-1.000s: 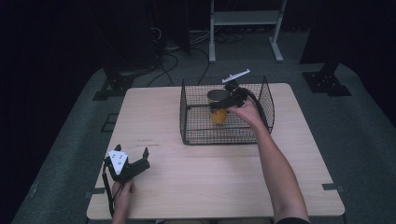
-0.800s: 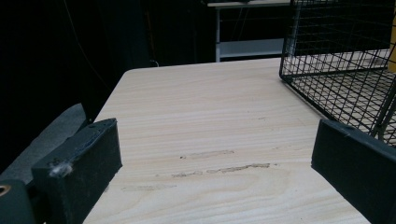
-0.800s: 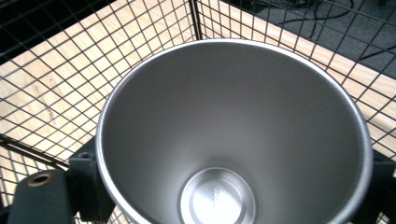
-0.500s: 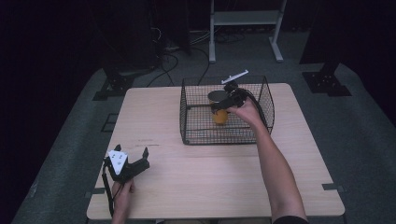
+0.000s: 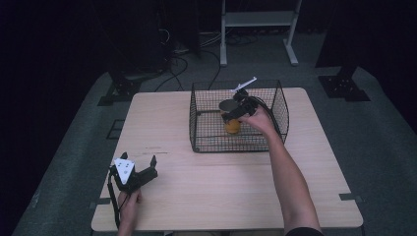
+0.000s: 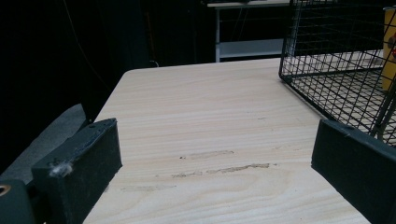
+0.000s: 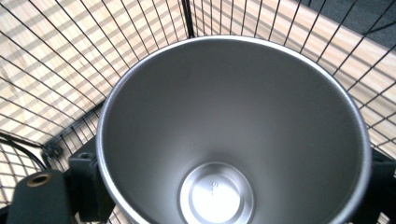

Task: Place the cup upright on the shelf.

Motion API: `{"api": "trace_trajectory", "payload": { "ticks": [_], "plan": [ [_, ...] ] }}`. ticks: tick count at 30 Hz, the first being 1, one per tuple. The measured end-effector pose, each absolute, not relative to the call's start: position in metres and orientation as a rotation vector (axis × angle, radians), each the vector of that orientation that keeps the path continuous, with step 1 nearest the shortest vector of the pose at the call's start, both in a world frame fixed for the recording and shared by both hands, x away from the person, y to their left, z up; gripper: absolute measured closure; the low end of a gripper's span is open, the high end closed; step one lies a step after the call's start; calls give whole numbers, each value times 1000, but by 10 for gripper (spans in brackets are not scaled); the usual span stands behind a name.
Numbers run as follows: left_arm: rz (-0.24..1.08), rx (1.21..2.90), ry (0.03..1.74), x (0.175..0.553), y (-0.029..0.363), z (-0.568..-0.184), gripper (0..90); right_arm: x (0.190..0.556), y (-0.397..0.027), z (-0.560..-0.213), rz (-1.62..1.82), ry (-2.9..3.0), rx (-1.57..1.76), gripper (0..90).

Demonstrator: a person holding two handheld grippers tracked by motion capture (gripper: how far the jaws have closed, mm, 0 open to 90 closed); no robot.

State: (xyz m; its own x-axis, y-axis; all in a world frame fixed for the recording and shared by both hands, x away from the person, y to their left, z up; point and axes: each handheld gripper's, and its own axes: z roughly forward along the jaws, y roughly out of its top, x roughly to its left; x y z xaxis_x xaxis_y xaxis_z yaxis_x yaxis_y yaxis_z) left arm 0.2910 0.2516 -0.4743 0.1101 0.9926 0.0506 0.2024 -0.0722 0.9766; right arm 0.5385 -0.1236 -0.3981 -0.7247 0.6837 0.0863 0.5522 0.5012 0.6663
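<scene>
Inside the wire basket [image 5: 196,118], right claw [image 5: 231,114] around orange cup [image 5: 232,126].

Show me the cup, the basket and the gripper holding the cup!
cup [image 7: 233,140], right gripper view, its shiny inside wall
basket [image 5: 236,140], high view, its near wire wall
right gripper [image 5: 236,114], high view, between its jaws

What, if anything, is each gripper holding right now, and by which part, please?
The right gripper grips the metal cup by its outer wall near the rim, inside the wire basket. The left gripper holds nothing.
</scene>
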Motion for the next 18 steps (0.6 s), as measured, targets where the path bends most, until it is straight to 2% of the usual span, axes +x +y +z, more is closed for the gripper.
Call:
{"api": "trace_trajectory", "payload": {
  "ticks": [18],
  "plan": [
    [1073, 1461, 1246, 291, 251, -474, 8, 531, -122, -398, 981, 2592, 991, 82]
  ]
}}
